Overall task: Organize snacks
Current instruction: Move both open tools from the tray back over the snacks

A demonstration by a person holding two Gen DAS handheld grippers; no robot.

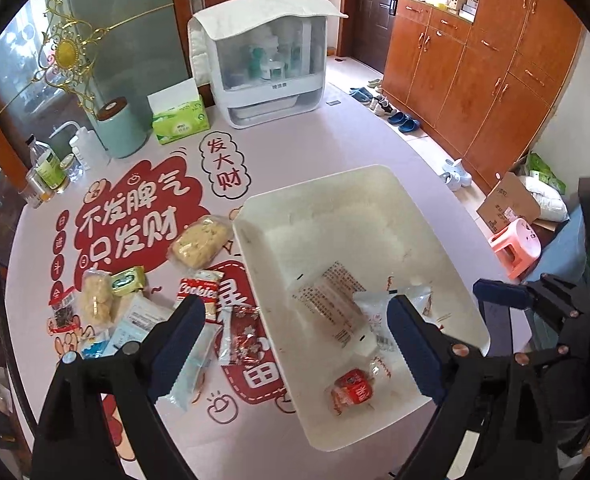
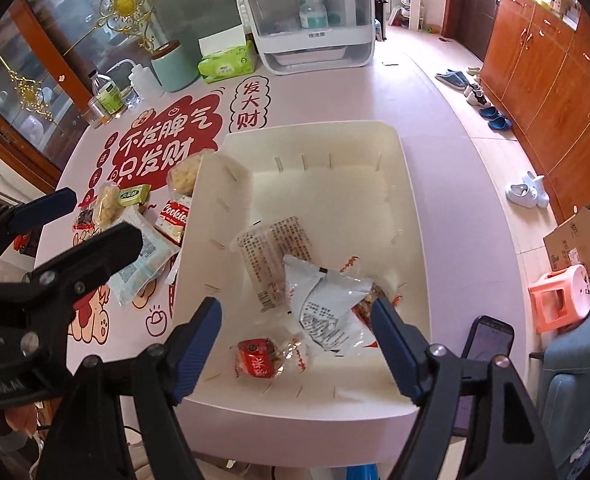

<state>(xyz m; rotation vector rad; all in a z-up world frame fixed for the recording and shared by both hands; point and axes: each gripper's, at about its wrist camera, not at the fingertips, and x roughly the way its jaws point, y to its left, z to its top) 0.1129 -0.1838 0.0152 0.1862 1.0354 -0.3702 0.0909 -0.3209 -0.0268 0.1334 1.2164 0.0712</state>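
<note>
A white bin [image 1: 375, 184] [image 2: 315, 140] sits on the pink table. Inside lie a clear printed packet [image 1: 327, 300] [image 2: 271, 248], a white pouch [image 2: 327, 304] [image 1: 375, 304] and a small red-wrapped snack [image 1: 353, 394] [image 2: 257, 360]. Left of the bin lie loose snacks: a Cookies pack [image 1: 199, 290] [image 2: 173, 214], a yellow cracker bag [image 1: 201, 242], a green pack [image 1: 127, 280], a red foil candy [image 1: 247, 340] and a pale blue packet [image 2: 143, 264]. My left gripper [image 1: 297, 318] is open and empty, straddling the bin's left wall. My right gripper [image 2: 295, 322] is open and empty above the pouch.
At the table's back stand a white appliance [image 1: 271, 64], a green tissue box [image 1: 181, 120], a teal canister [image 1: 121, 128] and bottles [image 1: 49, 168]. A phone [image 2: 487, 340] lies near the table's right edge. A pink stool [image 1: 519, 248] and cardboard box stand on the floor.
</note>
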